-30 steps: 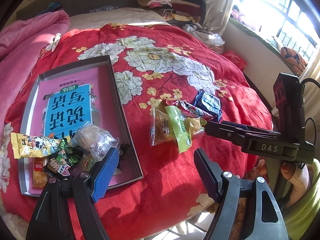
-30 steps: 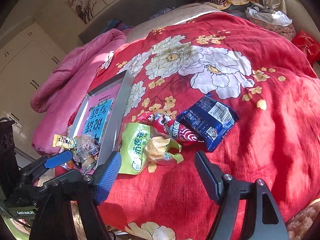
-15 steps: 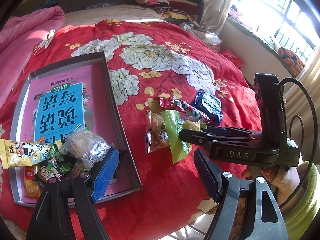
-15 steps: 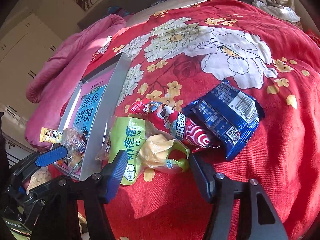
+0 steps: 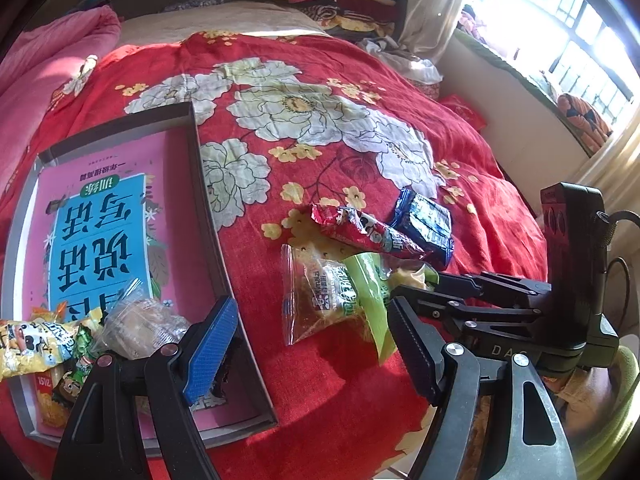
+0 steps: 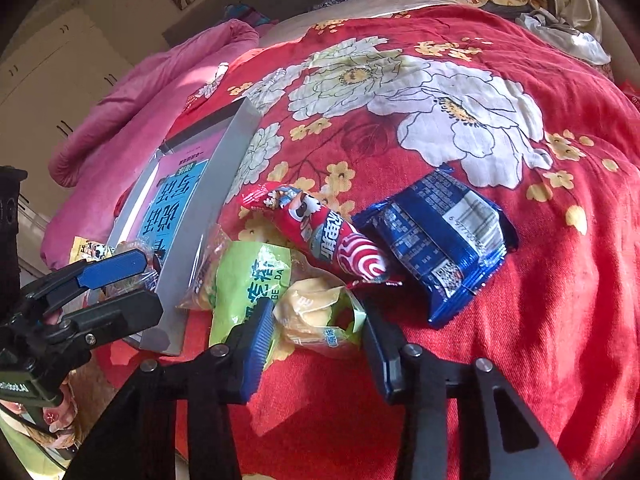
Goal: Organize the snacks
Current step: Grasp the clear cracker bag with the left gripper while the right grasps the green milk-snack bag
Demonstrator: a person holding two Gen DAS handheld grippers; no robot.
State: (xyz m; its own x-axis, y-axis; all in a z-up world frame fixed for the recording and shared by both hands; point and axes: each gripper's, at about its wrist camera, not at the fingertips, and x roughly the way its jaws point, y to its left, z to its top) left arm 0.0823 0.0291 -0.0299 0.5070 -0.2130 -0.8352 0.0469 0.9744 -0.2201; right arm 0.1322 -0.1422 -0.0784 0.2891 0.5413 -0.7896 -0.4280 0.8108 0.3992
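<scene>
A green snack packet [image 6: 256, 276] lies on the red floral bedspread with its puffy yellow end between my right gripper's [image 6: 318, 344] fingers. The jaws are closing and both pads touch the packet's sides. A red packet [image 6: 320, 232] and a blue packet [image 6: 436, 240] lie just beyond it, and a clear packet [image 5: 320, 296] lies partly under it. In the left wrist view the right gripper [image 5: 416, 286] reaches the green packet [image 5: 364, 280] from the right. My left gripper [image 5: 310, 340] hangs open and empty over the near right corner of the grey tray [image 5: 208, 200].
The tray holds a pink and blue book [image 5: 100, 232] and several snack packets at its near end, among them a yellow one [image 5: 32, 344] and a clear bag [image 5: 148, 328]. A pink quilt [image 6: 160, 92] lies left, folded clothes at the head, a window ledge right.
My right gripper came down onto the green packet and its jaws narrowed from wide open to touching it. The left gripper drifted a little nearer the snacks, jaws unchanged.
</scene>
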